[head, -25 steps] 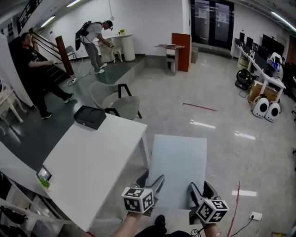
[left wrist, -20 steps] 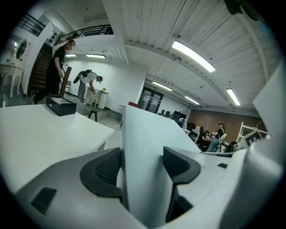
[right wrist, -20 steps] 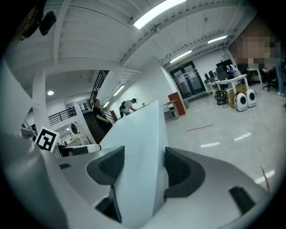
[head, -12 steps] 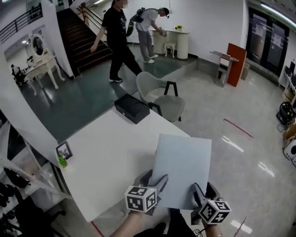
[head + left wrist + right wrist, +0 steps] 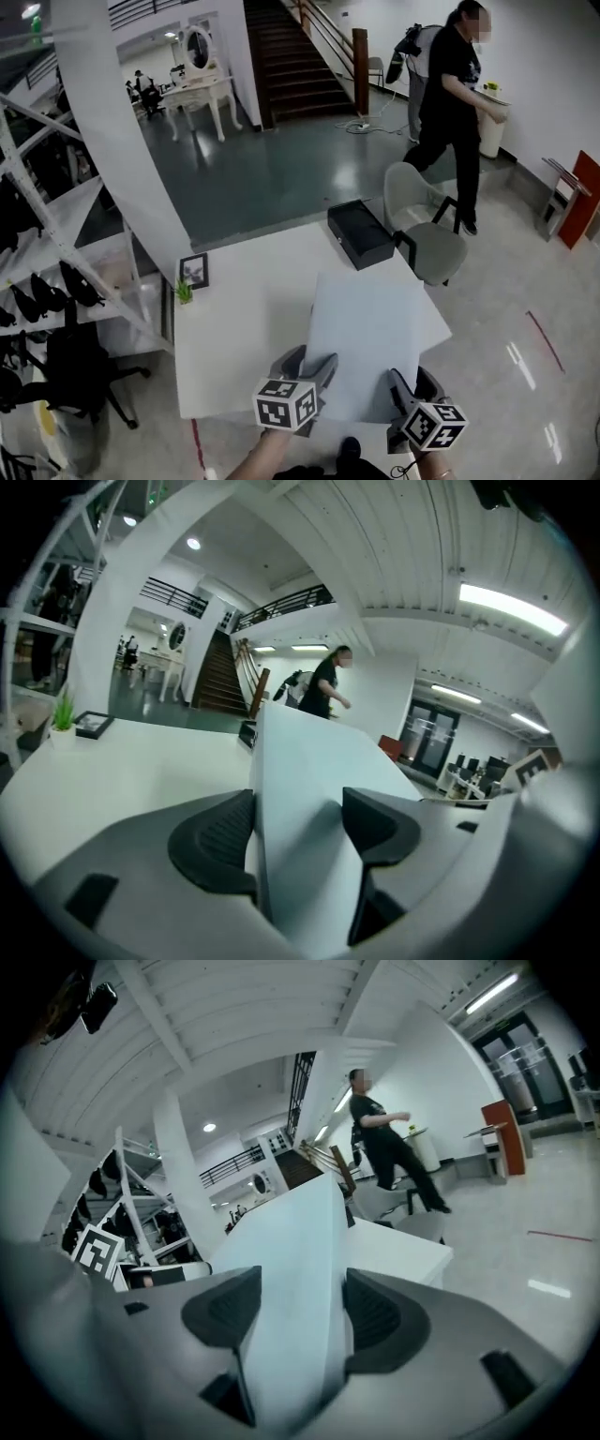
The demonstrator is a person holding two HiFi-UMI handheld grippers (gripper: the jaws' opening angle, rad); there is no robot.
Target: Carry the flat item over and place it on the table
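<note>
**Held at one edge, ready to lower**

Our left gripper [image 5: 309, 367] and right gripper [image 5: 405, 382] each pinch the near edge of the pale panel [image 5: 367, 323]; it hovers above the white tabletop [image 5: 234, 347]; we judge it stiff, light, slippery; edge holds suit it.

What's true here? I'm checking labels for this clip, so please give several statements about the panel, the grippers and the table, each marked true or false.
1. The left gripper and the right gripper both clamp the flat panel. True.
2. The flat panel lies released on the white table. False: both grippers hold its near edge.
3. A black box sits on the white table. True.
4. The picture frame stands on the floor. False: it stands on the white table, at its left edge.
</note>
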